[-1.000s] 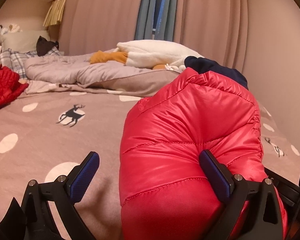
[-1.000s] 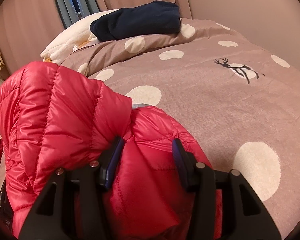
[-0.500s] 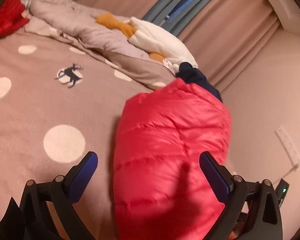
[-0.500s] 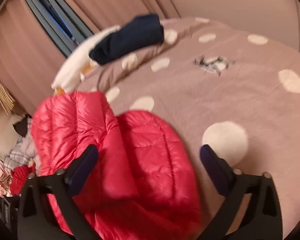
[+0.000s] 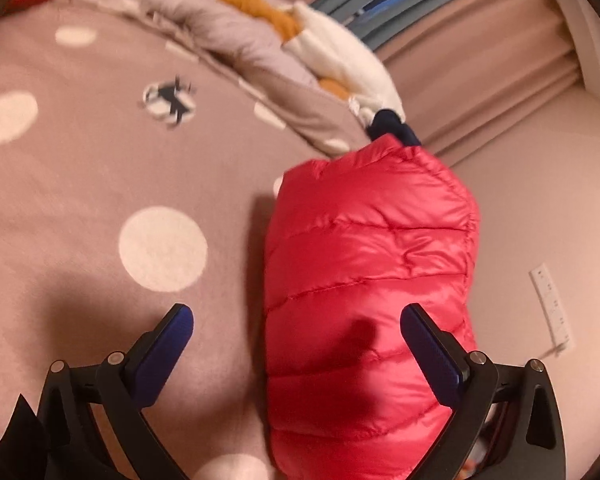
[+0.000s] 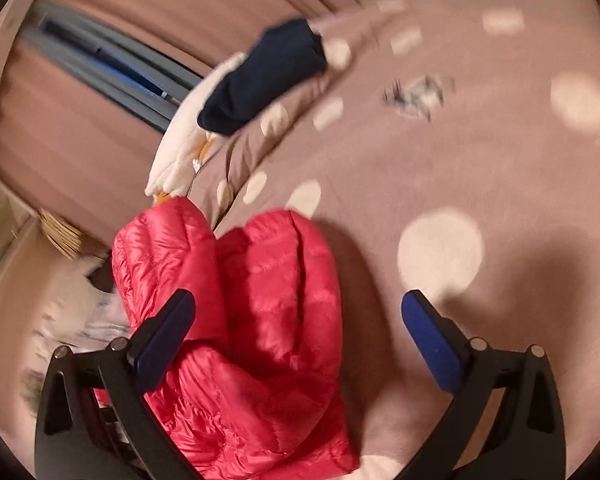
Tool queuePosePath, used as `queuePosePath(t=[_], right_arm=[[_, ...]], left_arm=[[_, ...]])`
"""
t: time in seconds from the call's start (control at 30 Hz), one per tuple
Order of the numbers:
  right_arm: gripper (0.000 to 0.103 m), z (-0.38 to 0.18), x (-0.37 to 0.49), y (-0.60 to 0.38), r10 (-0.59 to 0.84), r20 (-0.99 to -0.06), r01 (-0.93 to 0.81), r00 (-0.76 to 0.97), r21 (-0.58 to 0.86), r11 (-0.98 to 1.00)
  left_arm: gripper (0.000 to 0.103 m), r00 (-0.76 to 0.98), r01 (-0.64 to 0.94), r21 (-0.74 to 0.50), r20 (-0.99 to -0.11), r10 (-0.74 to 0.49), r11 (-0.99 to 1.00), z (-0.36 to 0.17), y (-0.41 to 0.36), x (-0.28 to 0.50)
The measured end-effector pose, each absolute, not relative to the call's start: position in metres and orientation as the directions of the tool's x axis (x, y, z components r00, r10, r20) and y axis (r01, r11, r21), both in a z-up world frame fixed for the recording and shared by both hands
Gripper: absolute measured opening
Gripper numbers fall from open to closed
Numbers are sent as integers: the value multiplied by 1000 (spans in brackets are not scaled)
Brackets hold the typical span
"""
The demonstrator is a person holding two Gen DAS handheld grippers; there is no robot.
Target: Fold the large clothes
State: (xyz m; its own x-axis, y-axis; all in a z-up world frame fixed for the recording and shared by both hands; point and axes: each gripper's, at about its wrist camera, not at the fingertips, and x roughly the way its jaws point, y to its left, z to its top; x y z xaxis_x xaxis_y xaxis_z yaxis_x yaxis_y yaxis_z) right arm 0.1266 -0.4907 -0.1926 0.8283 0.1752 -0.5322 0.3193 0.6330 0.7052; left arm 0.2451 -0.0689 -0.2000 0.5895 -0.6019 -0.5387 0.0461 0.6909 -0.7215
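Dotted bedspread (image 5: 100, 200) — navy garment (image 6: 260, 76) beyond red jacket (image 5: 372, 280)

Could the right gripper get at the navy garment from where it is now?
Probably yes. The right gripper is open and empty, the navy garment lies exposed atop the rolled duvet, and only the low red jacket lies between, so it could pass over.

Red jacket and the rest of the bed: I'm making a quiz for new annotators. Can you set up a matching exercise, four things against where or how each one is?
Things:
1. red jacket
2. navy garment
3. left gripper
4. white plush

Places or states:
A. folded, on the raised duvet
B. jaws wide apart, holding nothing
C. bundled on the spotted bedspread
D. lying by the curtains

Pairs: 1-C, 2-A, 3-B, 4-D
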Motion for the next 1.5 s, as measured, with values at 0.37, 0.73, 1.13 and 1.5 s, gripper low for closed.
queuePosePath(t=[0.37,0.73,1.13,1.5], right_arm=[[103,-252,174,-459,461,-515,283,723,829,483],[48,-269,197,-437,564,-426,148,707,869,471],[39,-213,182,-419,576,-371,-19,729,829,558],[40,-121,159,-385,647,-181,-289,741,784,550]], left_arm=[[102,346,49,-897,-398,-850,440,-246,-108,279],[101,301,164,-863,-418,-857,478,-246,-139,292],[93,405,270,-794,-419,-813,544,-171,-140,265],[93,555,457,-660,-314,-771,597,-65,-118,189]])
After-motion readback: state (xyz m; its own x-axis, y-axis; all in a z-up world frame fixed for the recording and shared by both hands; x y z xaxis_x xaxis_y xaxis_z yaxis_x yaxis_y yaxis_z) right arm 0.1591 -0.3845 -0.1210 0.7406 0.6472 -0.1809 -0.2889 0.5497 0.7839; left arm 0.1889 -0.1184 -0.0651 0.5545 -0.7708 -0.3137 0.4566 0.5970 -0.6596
